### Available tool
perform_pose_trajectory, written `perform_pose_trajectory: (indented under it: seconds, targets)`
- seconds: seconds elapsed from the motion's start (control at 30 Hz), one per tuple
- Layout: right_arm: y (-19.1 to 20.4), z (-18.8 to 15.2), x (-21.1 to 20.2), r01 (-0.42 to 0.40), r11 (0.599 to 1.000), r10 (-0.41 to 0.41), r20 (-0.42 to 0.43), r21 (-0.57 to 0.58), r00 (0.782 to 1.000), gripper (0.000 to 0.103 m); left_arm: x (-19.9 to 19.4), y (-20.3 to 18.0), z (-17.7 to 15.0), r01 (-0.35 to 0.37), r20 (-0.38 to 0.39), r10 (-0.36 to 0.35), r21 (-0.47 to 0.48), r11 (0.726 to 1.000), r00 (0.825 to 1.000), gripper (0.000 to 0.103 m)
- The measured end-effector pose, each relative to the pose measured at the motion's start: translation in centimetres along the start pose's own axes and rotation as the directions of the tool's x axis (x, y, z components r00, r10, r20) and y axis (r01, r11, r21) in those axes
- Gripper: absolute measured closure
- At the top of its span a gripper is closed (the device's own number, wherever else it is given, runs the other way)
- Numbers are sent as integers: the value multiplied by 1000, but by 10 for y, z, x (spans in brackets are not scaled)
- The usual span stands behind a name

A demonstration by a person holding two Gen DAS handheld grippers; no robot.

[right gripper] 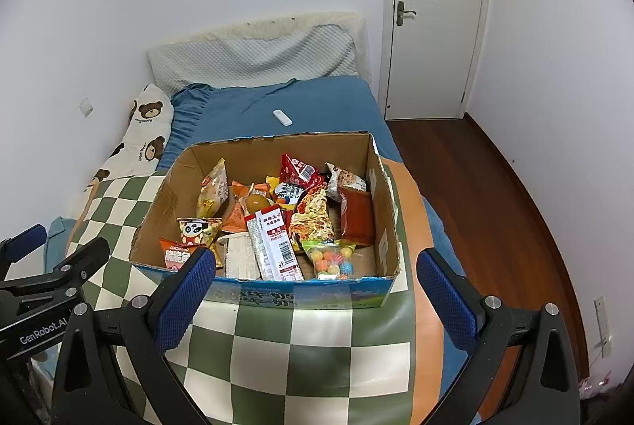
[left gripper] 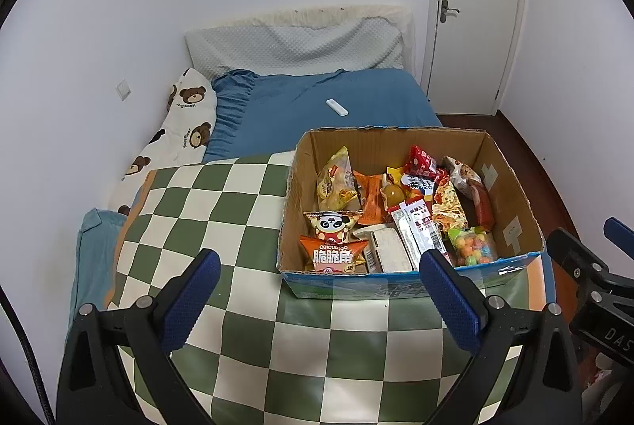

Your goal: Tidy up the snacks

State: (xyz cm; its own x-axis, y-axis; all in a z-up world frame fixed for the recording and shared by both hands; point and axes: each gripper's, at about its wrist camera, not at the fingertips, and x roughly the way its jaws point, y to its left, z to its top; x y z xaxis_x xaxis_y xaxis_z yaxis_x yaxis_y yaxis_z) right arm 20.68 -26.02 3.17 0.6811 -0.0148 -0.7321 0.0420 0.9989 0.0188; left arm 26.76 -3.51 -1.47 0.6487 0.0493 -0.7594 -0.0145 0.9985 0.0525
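An open cardboard box (left gripper: 511, 187) (right gripper: 158, 203) sits on a green-and-white checkered cloth (left gripper: 206, 199) (right gripper: 317, 353) on the bed. It holds several snack packs: a panda pack (left gripper: 333, 225) (right gripper: 198, 229), an orange pack (left gripper: 331, 254), a yellow bag (left gripper: 335, 179) (right gripper: 214, 187), a bag of coloured candy balls (left gripper: 471, 244) (right gripper: 331, 258), and white-red sachets (left gripper: 416, 231) (right gripper: 273, 246). My left gripper (left gripper: 321, 266) is open and empty, just in front of the box. My right gripper (right gripper: 317, 274) is open and empty, at the box's near wall.
A blue bed sheet (left gripper: 317, 96) with a white remote (left gripper: 337, 107) (right gripper: 282, 117) lies behind the box. A bear-print pillow (left gripper: 182, 124) lies by the left wall. A white door (right gripper: 432, 13) and wooden floor (right gripper: 487, 195) are to the right.
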Motion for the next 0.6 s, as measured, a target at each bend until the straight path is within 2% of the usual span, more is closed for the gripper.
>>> perform_pose_trajectory:
  seconds: [0.6]
  targets:
    - [-5, 1, -10, -14, 1000, 14, 7, 2, 1000, 0, -14, -4, 0, 14, 17, -14, 3, 1000, 1000, 0]
